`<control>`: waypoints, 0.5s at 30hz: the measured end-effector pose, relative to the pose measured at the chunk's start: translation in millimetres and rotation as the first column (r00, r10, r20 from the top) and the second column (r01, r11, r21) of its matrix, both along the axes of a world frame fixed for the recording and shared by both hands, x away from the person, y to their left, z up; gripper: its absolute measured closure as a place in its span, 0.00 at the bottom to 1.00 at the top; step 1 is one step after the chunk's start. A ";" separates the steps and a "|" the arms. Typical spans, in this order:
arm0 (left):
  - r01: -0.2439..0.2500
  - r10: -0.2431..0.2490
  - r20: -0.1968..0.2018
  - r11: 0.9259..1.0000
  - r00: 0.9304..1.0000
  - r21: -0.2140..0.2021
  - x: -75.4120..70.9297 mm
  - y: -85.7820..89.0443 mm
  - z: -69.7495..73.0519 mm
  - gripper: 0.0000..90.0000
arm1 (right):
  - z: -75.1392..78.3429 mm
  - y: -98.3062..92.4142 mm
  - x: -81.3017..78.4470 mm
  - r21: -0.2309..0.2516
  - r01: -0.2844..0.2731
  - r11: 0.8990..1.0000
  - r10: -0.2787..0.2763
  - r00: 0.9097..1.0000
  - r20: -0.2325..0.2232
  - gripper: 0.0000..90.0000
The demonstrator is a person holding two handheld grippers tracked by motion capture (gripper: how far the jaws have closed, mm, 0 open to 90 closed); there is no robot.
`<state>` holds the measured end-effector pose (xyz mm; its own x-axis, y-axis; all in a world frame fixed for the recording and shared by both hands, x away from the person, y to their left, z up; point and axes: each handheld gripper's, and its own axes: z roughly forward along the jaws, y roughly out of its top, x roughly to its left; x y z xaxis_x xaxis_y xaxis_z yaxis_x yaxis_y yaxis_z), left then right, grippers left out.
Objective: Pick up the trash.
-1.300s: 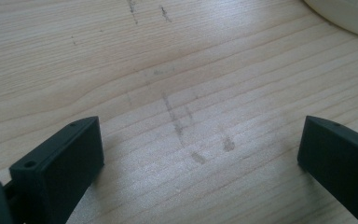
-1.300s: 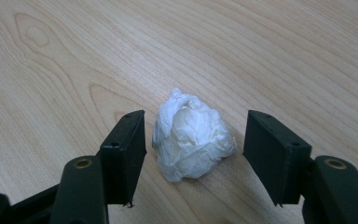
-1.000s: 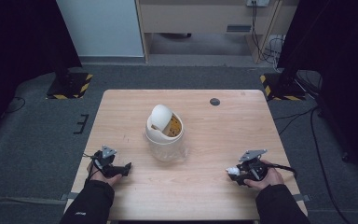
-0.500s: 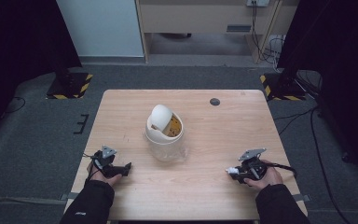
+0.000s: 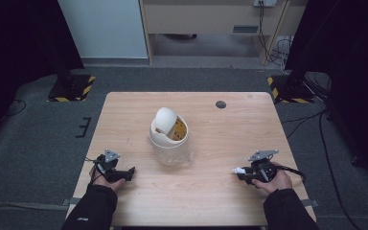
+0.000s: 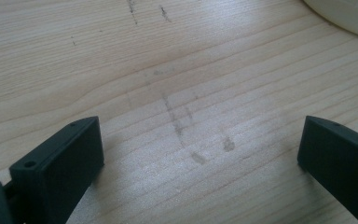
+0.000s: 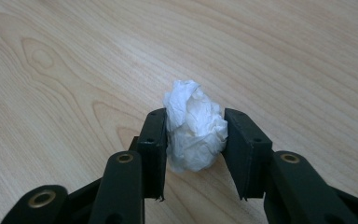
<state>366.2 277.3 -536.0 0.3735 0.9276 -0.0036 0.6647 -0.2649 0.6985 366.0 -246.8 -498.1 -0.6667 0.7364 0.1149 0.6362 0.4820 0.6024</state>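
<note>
One desk, one lidded white bin near its middle, one crumpled tissue wad, two claws, and one small dark round cap toward the desk's far edge.

The right claw sits near the desk's right front corner, its jaws pressed on both sides of the wad; in the high view the wad shows as a white speck at the claw's tip, pointing toward the desk's middle. The left claw rests at the left front, near the left edge, jaws spread wide with bare wood between them; the bin's rim shows just ahead of it in the left gripper view.

Against the earlier frames, both hands lie in the same spots and the bin has not shifted; the right jaws have just been closing, with the wad between them.

Open wood lies between each claw and the bin, and across the whole front strip between the two hands. The bin's swing lid is tipped, leaving an opening on its right side.
</note>
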 end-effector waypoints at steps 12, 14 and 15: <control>0.000 0.000 0.000 1.000 1.000 0.000 0.0 0.0 0.0 0.00 | 11.2 -6.5 1.1 0.079 0.046 0.996 -0.050 0.997 0.054 0.69; 0.001 -0.001 0.000 1.000 1.000 0.001 0.0 0.0 0.0 0.00 | 14.7 -7.6 1.8 0.095 0.056 0.994 -0.064 0.995 0.077 0.70; 0.001 -0.001 0.000 1.000 1.000 0.001 0.0 0.0 0.0 0.00 | 19.3 -9.4 2.8 0.116 0.064 0.991 -0.076 0.992 0.099 0.70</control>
